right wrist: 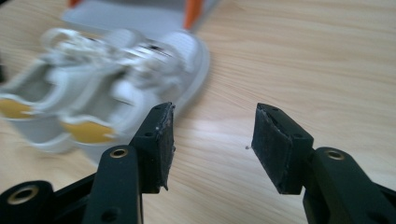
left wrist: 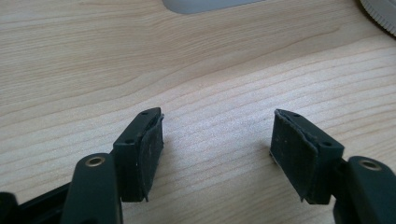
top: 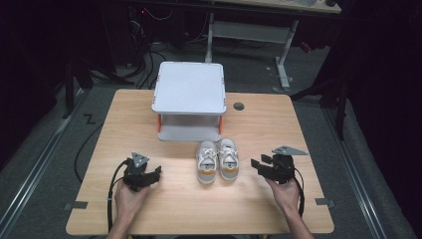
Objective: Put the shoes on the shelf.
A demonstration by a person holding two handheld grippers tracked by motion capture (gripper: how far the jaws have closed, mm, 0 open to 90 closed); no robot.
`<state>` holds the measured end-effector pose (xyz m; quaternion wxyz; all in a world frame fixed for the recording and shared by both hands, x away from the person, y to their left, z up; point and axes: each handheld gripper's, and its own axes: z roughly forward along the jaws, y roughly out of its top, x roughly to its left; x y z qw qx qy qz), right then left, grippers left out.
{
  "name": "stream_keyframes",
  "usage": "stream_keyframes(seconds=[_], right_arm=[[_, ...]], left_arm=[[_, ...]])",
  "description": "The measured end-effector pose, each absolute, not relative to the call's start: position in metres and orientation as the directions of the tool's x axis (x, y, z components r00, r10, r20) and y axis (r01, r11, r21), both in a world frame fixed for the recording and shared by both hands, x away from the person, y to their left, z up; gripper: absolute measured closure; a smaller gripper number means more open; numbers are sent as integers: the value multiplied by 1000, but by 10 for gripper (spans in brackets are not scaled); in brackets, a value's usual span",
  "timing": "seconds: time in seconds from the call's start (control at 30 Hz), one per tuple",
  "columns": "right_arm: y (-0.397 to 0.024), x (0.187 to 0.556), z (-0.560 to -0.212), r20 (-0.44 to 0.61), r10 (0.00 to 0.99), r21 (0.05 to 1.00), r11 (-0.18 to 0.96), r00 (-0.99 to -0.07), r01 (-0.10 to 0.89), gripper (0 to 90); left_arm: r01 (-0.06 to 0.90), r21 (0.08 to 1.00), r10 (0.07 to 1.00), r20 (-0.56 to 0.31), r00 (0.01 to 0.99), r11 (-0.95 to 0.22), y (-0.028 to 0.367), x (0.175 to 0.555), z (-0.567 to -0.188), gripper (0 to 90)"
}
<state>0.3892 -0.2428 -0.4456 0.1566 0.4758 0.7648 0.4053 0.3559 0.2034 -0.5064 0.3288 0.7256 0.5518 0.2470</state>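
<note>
1. Small white-and-grey sneakers with white laces and mustard-yellow heel patches (top: 218,160): a pair, side by side and touching, toes toward the grey two-tier plastic shelf with orange posts (top: 189,99), heels toward the person. Set on the light wooden counter (top: 149,209), just in front of the shelf's lower tier, between the two grippers.
2. Left gripper (top: 155,172): held low over the counter, well apart from the pair; jaws wide, bare wood between them.
3. Right gripper (top: 255,164): near the right-hand sneaker but apart from it; jaws wide, holding nothing.
4. Counter: pale wood grain, a round cable hole (top: 239,106) toward the back right. Beyond it, dark room, grey floor, cables, a white-legged desk (top: 283,55).
5. Left gripper view: black padded fingertips (left wrist: 150,148) over bare wood, a grey edge of the shelf (left wrist: 205,4) at the top.
6. Right gripper view: the sneakers (right wrist: 107,88) blurred, close at the left, laces and yellow patches plain; an orange post (right wrist: 192,11) behind.
</note>
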Motion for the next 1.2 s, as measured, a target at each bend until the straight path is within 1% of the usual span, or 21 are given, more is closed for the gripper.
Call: stream_keyframes(seconds=[0.13,0.27,0.4,0.53,0.67,0.73,0.8,1.03,1.2], right_arm=[[-258,391,-462,86,893,770,222,-442,598,476],[-271,392,-474,53,918,769,213,-393,602,461],[-280,395,-485,11,931,757,230,-364,611,452],[-285,396,-492,-10,941,751,231,-339,619,439],[-287,395,-497,-25,943,747,238,-332,620,431],[-286,396,-500,-33,944,730,247,-328,637,411],[-287,395,-501,-21,945,736,235,-325,635,407],[-286,394,-501,-20,947,735,232,-322,637,394],[-286,395,-501,-19,948,736,229,-318,638,391]], left_arm=[[636,751,962,-4,274,-177,203,356,-507,326],[637,749,960,0,279,-185,203,356,-506,322],[636,748,959,1,284,-189,203,356,-506,322],[634,748,957,4,289,-194,201,356,-506,326],[629,753,956,-1,294,-193,198,356,-505,323],[621,763,956,-11,293,-182,198,356,-502,323],[619,767,956,-26,292,-169,197,357,-498,323],[603,779,949,-32,314,-174,190,357,-484,321],[608,781,950,-64,307,-144,189,361,-475,322]])
